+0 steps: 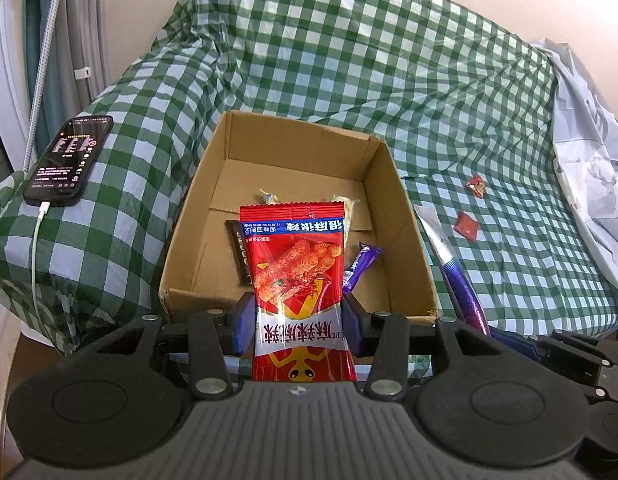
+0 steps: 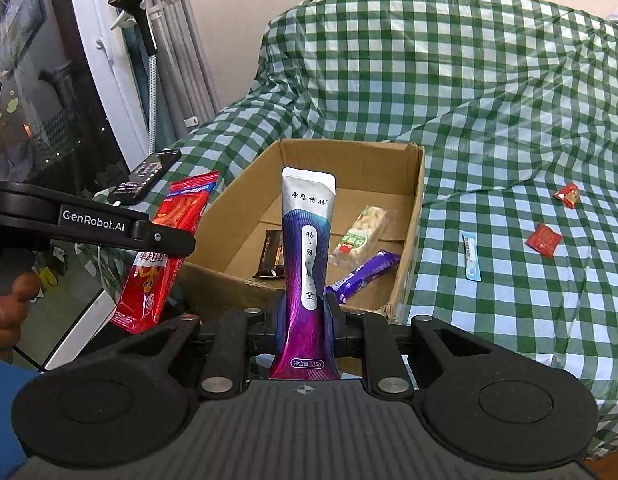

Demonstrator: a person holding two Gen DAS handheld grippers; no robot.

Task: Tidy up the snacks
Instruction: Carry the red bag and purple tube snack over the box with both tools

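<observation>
left gripper (image 1: 299,322) clamped on red spicy-strip packet (image 1: 297,276) | right gripper (image 2: 305,322) clamped on purple-white sachet (image 2: 307,264) | cardboard box (image 2: 413,216) just ahead and below both, left probably nearer

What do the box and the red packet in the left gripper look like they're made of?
The box looks like plain brown corrugated cardboard, matte, with creased flaps and a frayed near corner. The red packet looks like thin glossy plastic film: it shows glare, a crimped top seam and a clear patch where the left gripper pinches it.
</observation>
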